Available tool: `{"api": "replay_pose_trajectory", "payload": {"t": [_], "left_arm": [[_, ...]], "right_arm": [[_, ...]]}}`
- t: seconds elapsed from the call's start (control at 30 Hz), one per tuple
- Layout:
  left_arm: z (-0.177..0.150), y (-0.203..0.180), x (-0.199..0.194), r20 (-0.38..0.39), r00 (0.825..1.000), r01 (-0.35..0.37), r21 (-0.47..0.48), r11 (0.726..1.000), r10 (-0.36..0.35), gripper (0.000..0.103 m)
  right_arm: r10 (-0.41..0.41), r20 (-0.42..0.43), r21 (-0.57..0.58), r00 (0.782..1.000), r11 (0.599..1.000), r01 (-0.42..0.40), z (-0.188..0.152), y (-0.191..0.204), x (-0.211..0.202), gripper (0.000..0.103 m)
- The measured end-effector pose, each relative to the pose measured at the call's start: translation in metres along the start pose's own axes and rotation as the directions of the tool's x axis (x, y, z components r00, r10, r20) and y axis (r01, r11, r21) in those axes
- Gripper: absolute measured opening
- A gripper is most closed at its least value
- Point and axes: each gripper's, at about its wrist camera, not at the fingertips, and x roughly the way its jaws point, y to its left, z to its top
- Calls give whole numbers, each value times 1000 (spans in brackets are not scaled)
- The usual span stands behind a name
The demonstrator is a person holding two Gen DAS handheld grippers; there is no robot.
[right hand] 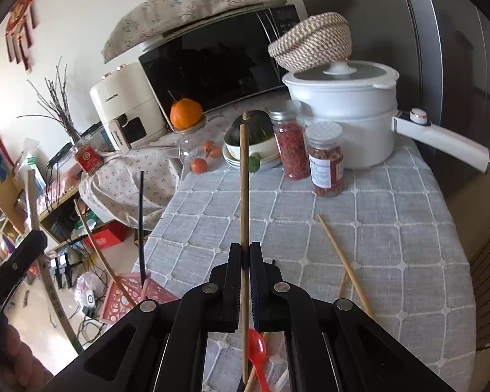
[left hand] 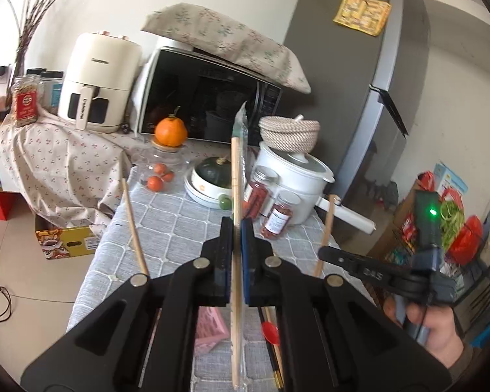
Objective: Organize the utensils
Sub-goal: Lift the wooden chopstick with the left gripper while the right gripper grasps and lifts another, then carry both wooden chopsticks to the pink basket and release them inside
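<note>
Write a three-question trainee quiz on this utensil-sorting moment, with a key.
1. True or false: the right gripper is shut on a single wooden chopstick.
2. Multiple choice: What is between the left gripper's pads? A) a red spoon B) a wrapped pair of chopsticks C) nothing
3. Fill in: the red spoon lies on the ____ tablecloth.

Key
1. True.
2. B; a clear wrapper sticks out past its far tip.
3. Grey, stitched in white squares.
</note>
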Motion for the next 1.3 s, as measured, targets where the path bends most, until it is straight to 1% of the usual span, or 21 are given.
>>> {"api": "replay_pose_trajectory", "payload": {"t": [0.17, 0.27, 0.4, 0.57, 0.67, 0.83, 0.97, 1.07, 1.17, 1.23, 1.3], "left_arm": [[2, 10, -2, 64, 997, -44, -16, 999, 45, 6], [1, 12, -3, 97, 993, -63, -13, 998, 64, 6], [-1, 12, 1, 150, 984, -95, 15, 995, 92, 6], [-6, 20, 13, 192, 973, -129, 5, 992, 126, 6], [-11, 24, 18, 213, 967, -140, -9, 990, 139, 6], [-21, 21, 29, 206, 964, -176, 20, 984, 168, 6], [-26, 22, 33, 203, 963, -189, 28, 982, 179, 6], [-31, 21, 36, 187, 964, -200, 44, 979, 189, 6], [-38, 20, 39, 149, 969, -204, 52, 978, 195, 6], [-43, 20, 44, 95, 975, -209, 66, 976, 202, 7], [-47, 19, 44, 42, 979, -202, 73, 977, 199, 13]], "right_arm": [[61, 50, -33, 997, 998, -60, 1, 16, -13, 5], [115, 101, -44, 988, 993, -111, 1, 20, -25, 5], [171, 155, -45, 973, 985, -166, 2, 26, -39, 5], [213, 211, -47, 954, 977, -208, 2, 34, -50, 5], [220, 220, -60, 950, 975, -212, -1, 40, -53, 5], [208, 233, -77, 950, 978, -196, -2, 49, -54, 5], [201, 250, -58, 947, 979, -193, 0, 50, -54, 5], [201, 270, -47, 942, 980, -196, 2, 53, -55, 5], [191, 282, -50, 940, 982, -184, 3, 58, -54, 5], [185, 284, -46, 941, 983, -180, 3, 60, -52, 5], [179, 283, -42, 942, 984, -174, 4, 63, -49, 5]]}}
